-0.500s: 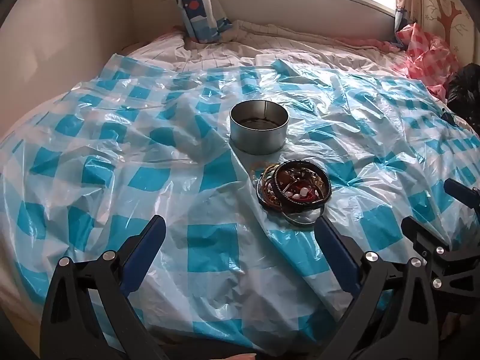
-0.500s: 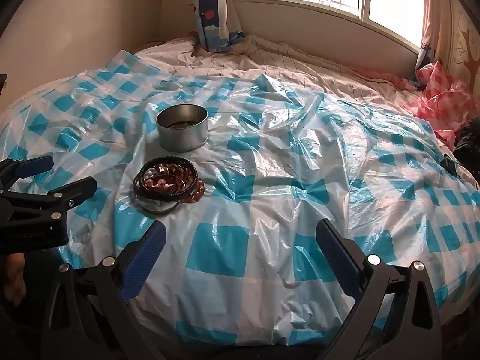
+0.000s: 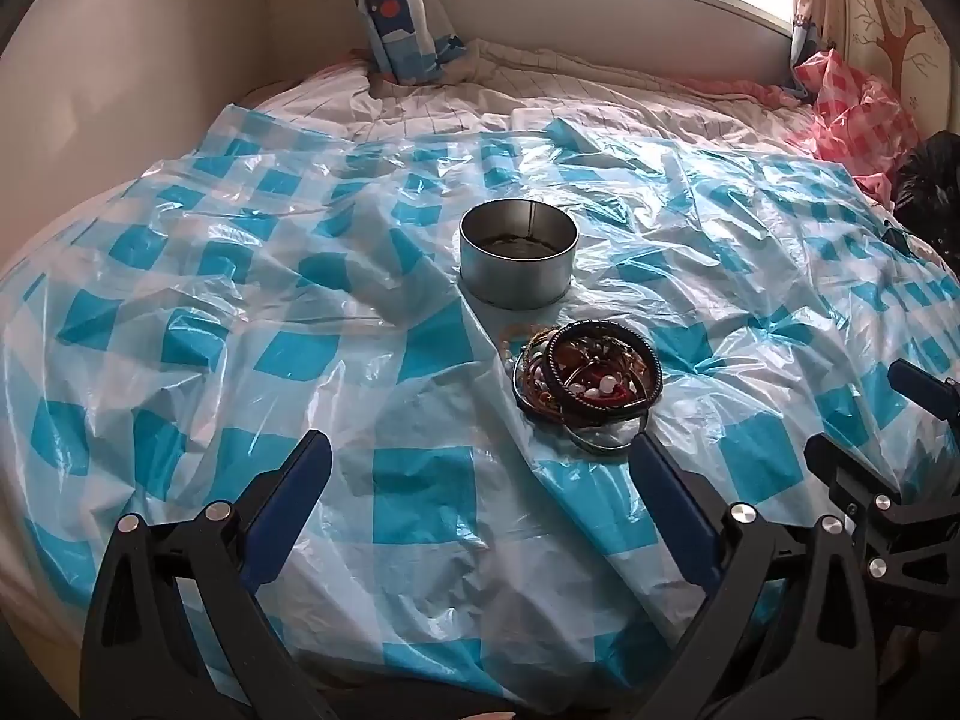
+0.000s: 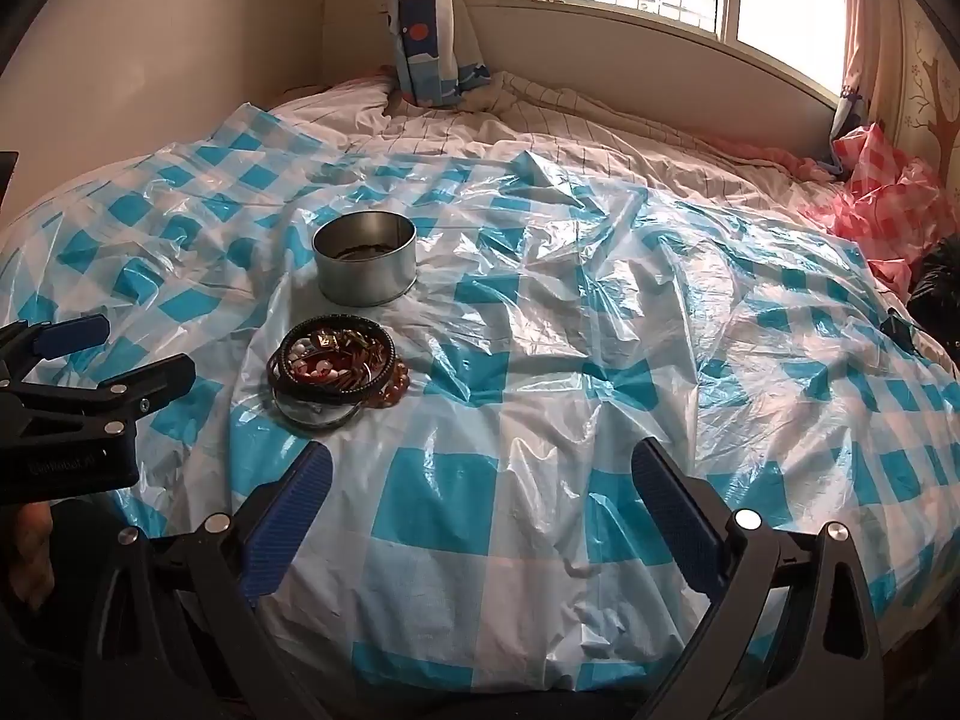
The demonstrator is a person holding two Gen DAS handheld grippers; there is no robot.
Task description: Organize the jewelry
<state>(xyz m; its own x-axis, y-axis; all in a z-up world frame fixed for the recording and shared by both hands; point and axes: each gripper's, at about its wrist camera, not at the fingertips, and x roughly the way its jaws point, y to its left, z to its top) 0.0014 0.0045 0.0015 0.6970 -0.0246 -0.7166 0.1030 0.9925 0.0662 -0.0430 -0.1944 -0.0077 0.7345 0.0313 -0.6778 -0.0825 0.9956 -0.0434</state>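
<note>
surface: bed covered by blue-white checked plastic sheet [image 3: 420, 498]
jewelry pile [image 3: 591, 381]: bracelets and beads heaped mid-sheet, just in front of round metal tin [image 3: 518, 261]
left gripper [image 3: 480, 480]: spread wide, nothing held
right gripper [image 4: 480, 480]: spread wide, nothing held, pile off to its left

One round metal tin [image 3: 518, 260] is counted near the middle of the checked plastic sheet [image 3: 420, 498], and one heap of jewelry [image 3: 591, 381] just beside it, toward the sheet's near edge. The bangles and beads in the heap are too tangled to be counted singly. Two grippers are seen, the left gripper [image 3: 480, 474] and the right gripper [image 4: 480, 474], each with two blue-padded fingers [image 4: 288, 516].
</note>
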